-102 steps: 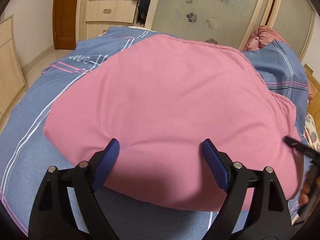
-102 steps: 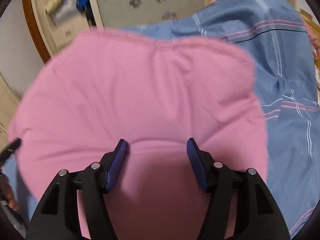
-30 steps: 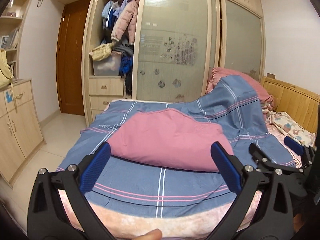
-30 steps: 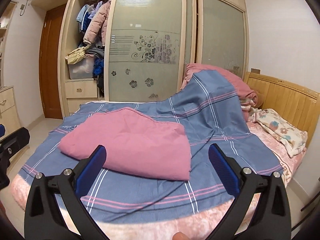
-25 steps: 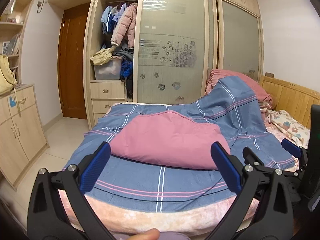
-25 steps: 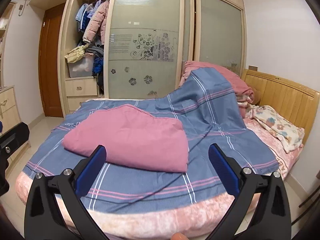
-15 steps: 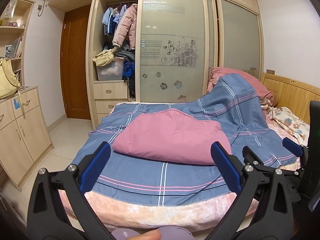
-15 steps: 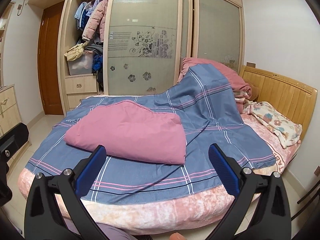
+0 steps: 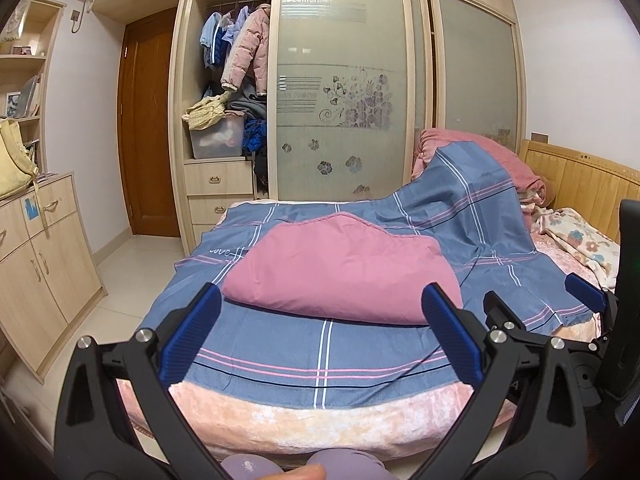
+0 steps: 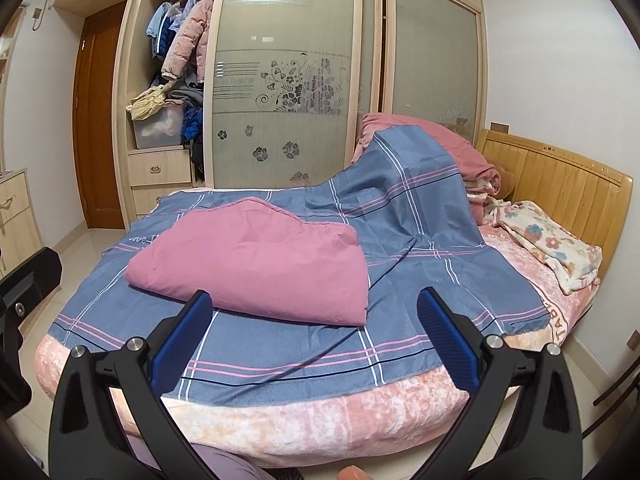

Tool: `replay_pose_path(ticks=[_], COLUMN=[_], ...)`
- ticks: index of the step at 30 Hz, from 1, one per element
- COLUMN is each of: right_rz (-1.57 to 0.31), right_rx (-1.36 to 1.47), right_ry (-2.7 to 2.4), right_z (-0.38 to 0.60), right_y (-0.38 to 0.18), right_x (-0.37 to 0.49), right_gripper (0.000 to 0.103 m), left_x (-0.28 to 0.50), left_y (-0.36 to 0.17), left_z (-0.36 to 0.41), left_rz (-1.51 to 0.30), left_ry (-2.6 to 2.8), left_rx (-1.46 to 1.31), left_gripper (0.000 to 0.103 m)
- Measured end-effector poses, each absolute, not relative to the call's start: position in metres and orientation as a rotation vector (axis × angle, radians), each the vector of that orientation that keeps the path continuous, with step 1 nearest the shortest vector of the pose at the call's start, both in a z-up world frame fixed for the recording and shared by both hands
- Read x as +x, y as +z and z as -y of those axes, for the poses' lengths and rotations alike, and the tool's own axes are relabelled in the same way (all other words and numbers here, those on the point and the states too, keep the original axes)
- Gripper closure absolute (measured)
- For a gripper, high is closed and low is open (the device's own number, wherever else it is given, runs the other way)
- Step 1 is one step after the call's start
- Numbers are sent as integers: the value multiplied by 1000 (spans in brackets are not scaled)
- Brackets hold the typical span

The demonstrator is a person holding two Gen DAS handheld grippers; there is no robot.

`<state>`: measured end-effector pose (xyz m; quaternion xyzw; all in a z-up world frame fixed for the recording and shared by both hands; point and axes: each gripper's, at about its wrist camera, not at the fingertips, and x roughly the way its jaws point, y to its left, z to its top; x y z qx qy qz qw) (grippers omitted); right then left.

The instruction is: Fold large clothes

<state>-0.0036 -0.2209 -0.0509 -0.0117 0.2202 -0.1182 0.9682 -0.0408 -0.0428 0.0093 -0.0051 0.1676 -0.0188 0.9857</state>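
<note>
— Filling most of the room is one bed with a pink plush mattress cover, and a wooden headboard on its right. What stands behind it?

— One wardrobe with frosted sliding doors; its left bay is open, showing hanging jackets, a storage bin and three drawers. One brown door is left of it, and one low cabinet stands along the left wall.

— And on the bed?

— One blue plaid sheet spread flat, its far end draped up over a heap of pink bedding. One folded pink quilt lies on the sheet, toward the left. One floral blanket is bunched near the headboard.

— The grippers?

— Two. The left gripper is spread wide, holding nothing, off the near edge of the bed. The right gripper is equally wide and empty, also clear of the quilt.
</note>
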Motion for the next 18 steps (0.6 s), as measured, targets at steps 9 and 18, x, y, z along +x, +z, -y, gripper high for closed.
replay_pose_path(ticks=[9,18], right_rz=[-453,-452], right_rx=[-21,-26], right_ry=[-231,-230], right_z=[221,221], right_y=[-51,-51], right_x=[-3,-4], right_gripper=[1,1], left_x=[-40,-40], left_y=[8,8], left_z=[43,43], left_rz=[-339,-340], left_ry=[-42,-42], left_rx=[-5,-6], left_gripper=[2,2])
